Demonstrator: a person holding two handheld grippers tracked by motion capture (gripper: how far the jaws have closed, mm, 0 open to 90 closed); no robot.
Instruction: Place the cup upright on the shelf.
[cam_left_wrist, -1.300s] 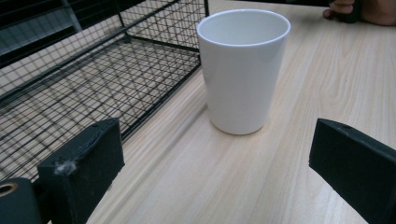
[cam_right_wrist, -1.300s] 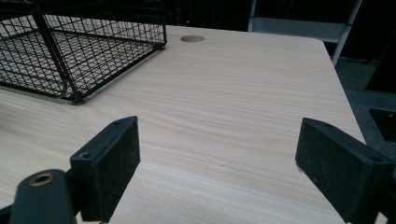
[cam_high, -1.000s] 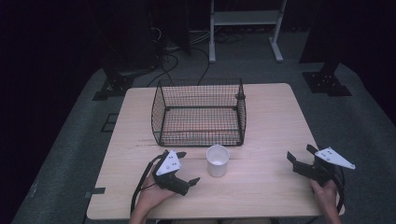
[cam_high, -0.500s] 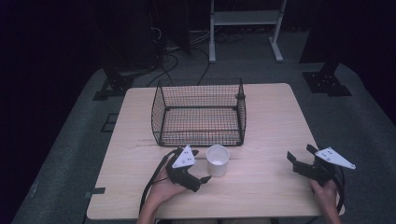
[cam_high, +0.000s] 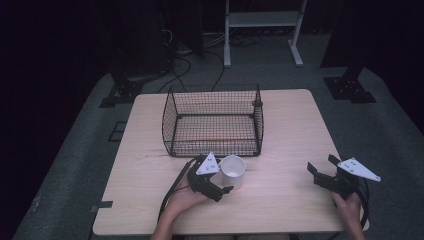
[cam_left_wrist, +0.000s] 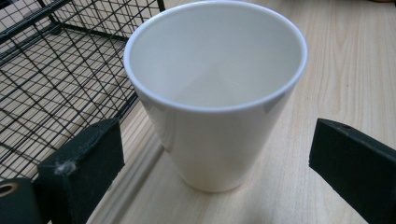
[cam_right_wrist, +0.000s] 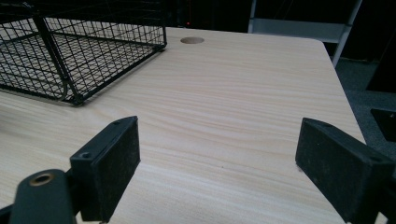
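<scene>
The pale wooden worktop (cam_high: 280, 135) carries a black wire-mesh basket (cam_high: 214, 120) towards its far middle, standing upright with its open top up. Just in front of the basket's near wall stands a white tapered plastic cup (cam_high: 233, 171), upright and empty, between the wide-spread jaws of the left gripper (cam_high: 218, 179), neither jaw touching it. The right gripper (cam_high: 321, 169) rests near the worktop's right front corner, well apart from the cup, its jaws wide and holding nothing.
</scene>
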